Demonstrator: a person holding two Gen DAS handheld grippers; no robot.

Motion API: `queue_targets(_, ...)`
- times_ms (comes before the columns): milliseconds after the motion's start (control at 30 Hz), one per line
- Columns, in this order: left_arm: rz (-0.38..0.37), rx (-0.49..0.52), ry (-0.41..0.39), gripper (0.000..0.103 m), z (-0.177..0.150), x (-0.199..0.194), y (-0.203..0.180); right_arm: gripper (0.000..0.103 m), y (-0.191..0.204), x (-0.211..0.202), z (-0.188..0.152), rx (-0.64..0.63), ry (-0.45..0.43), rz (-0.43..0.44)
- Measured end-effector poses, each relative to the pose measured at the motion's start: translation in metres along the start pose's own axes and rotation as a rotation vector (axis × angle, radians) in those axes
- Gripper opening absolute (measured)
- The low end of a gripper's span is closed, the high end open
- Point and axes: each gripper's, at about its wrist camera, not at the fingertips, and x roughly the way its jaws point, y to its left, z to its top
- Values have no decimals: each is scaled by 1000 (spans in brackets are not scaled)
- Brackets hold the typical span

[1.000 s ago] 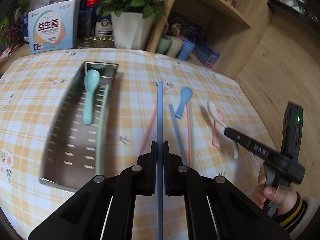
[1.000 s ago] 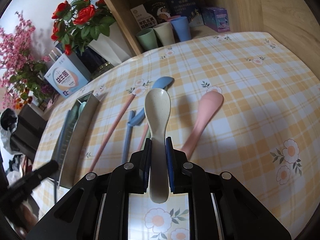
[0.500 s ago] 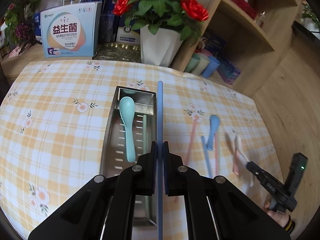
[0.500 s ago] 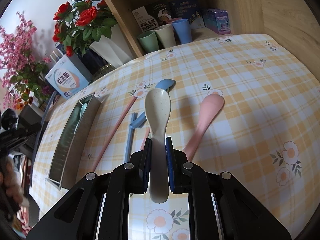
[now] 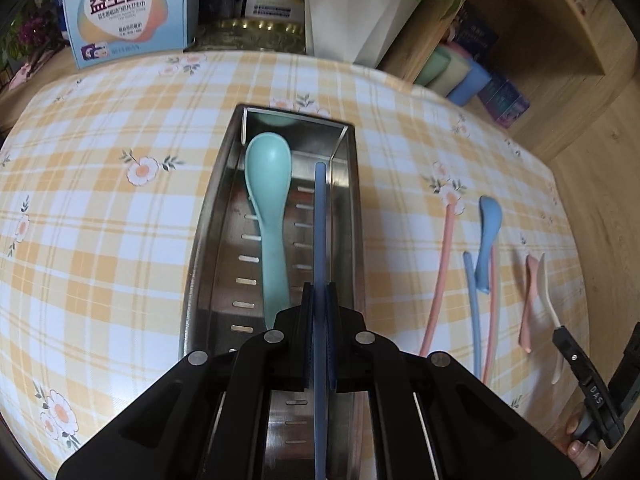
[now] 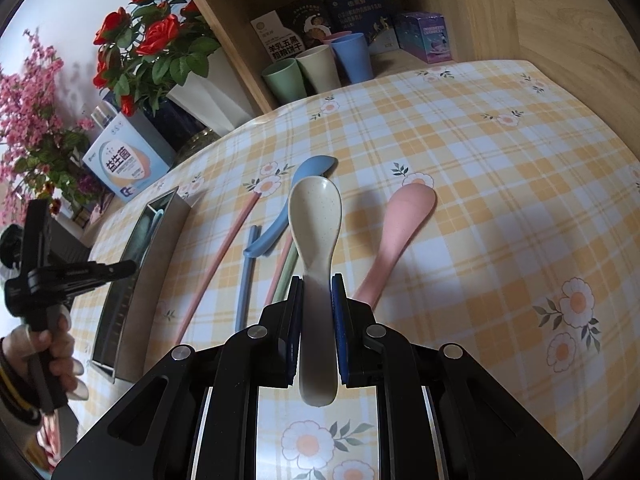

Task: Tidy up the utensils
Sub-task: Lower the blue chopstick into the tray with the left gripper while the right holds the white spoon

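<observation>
My left gripper (image 5: 319, 296) is shut on a blue chopstick (image 5: 320, 216) and holds it lengthwise over the steel utensil tray (image 5: 204, 236). A teal spoon (image 5: 269, 200) lies in the tray. My right gripper (image 6: 316, 292) is shut on a cream spoon (image 6: 316, 220) above the checked tablecloth. On the cloth lie a pink spoon (image 6: 394, 232), a blue spoon (image 6: 292, 200), a pink chopstick (image 6: 224, 256), another blue chopstick (image 6: 243, 280) and a green chopstick (image 6: 287, 272). The left gripper also shows at the left of the right wrist view (image 6: 120, 268), over the tray (image 6: 156, 264).
At the table's back stand a white flower pot (image 5: 352, 12), a blue-and-white box (image 5: 124, 8) and a brass-coloured dish (image 5: 248, 36). A wooden shelf (image 6: 400, 8) holds cups (image 6: 316, 68) and boxes. The table's right edge drops to wooden floor (image 5: 600, 152).
My left gripper has swung left from the loose utensils and come down over the tray with the blue chopstick. My right gripper has barely moved with the cream spoon.
</observation>
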Motion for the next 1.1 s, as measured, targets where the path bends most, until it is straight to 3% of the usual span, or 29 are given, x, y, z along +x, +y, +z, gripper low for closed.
queue_targets(300, 42, 9, 49, 6, -2, 17, 4, 14, 0, 3, -1, 2, 13, 1)
queue_targets(600, 37, 30, 44, 7, 0, 17, 2, 14, 1, 2, -2, 1, 15, 0)
queue_targets(800, 20, 42, 15, 18, 2, 2, -2, 14, 6, -1, -1, -10, 19, -1)
queue_targets(1100, 5, 155, -61, 61, -20, -45, -8, 14, 22, -4, -1, -49, 32, -5)
